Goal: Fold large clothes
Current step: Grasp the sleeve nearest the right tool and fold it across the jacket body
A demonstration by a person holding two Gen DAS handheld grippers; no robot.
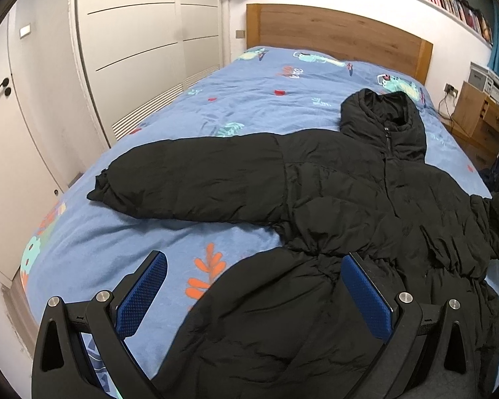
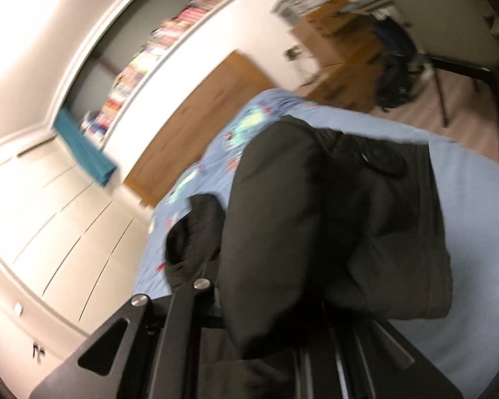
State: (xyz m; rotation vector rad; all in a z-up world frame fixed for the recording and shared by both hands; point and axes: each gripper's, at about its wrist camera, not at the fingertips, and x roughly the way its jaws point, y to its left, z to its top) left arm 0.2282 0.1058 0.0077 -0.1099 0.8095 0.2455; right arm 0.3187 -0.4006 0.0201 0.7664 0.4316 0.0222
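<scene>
Your left wrist view: sharp, evenly lit, soft shadows, strong fisheye bending and dark corners. Your right wrist view: heavy motion blur, tilted, blown-out glare upper left, black jacket (image 2: 316,226) detail lost.

Jacket (image 1: 332,193) reads as black puffy quilted cloth, matt with a faint sheen, heavily creased. Duvet (image 1: 243,106) is soft blue printed cloth, slightly wrinkled. Headboard (image 1: 332,33) is warm wood, satin, grain visible. Wardrobe (image 1: 133,50) fronts look smooth, matt off-white. My left gripper (image 1: 254,294): matt black plastic arms, shiny metal pins, blue pads (image 1: 143,296) with a rough knurled texture. Right view too blurred for me to judge finish.
</scene>
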